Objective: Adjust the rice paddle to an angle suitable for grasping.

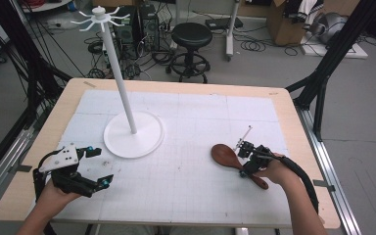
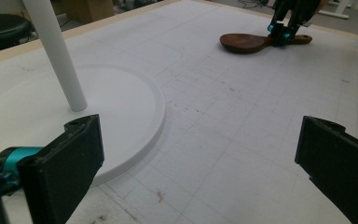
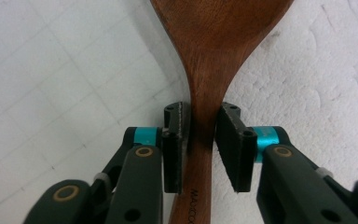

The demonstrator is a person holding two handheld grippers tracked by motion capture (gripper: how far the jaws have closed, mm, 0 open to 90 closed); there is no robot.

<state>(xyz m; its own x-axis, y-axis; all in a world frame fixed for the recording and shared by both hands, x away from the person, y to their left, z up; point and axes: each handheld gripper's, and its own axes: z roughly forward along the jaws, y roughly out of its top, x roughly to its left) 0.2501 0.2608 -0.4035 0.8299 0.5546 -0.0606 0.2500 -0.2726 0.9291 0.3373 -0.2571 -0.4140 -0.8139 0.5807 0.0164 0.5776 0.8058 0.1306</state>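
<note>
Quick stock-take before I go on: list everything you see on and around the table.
wooden spoon: one, dark brown, right half of the table, lying flat, neck between the right claw's jaws
rack stand: one, white, round base and tall pole with hooked top, left of centre
gridded mat: one, white, covering the tabletop
table: one, light wood edge
stool: one, black, on the floor beyond the table
left claw: one, black, open, near left of table, holding nothing
right claw: one, black, closed on the spoon's neck
</note>
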